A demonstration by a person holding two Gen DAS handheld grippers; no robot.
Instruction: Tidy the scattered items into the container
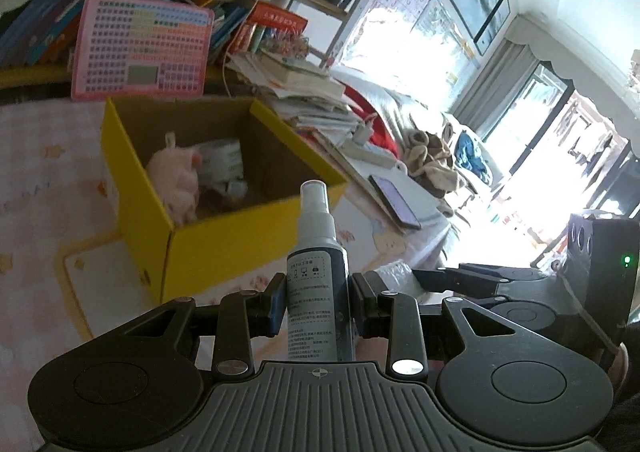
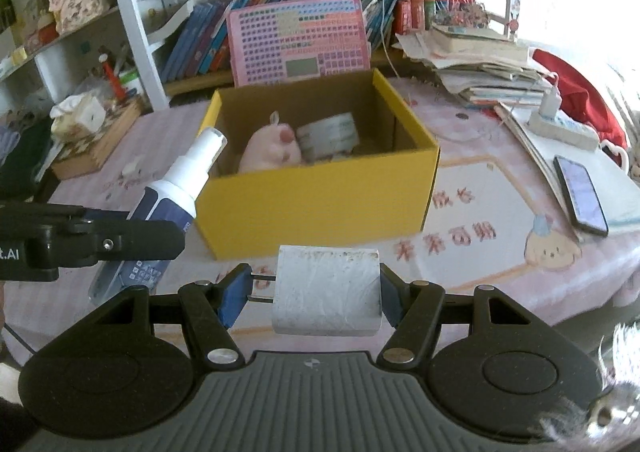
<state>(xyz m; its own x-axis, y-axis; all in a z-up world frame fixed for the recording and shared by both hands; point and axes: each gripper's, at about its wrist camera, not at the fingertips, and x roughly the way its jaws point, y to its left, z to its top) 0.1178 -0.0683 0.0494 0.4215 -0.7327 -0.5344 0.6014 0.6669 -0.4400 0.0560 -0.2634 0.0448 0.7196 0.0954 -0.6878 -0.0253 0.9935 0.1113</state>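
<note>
Left wrist view: left gripper (image 1: 318, 302) clamps a spray bottle (image 1: 318, 252); right gripper (image 2: 316, 292) clamps a white charger (image 2: 326, 290). Both are near the yellow box (image 2: 312, 203), likely mid-carry; next, lift over the rim and release.

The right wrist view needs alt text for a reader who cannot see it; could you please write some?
The right gripper holds a white plug adapter before an open yellow box containing a pink plush toy. At left, the left gripper clamps a tilted spray bottle.
</note>
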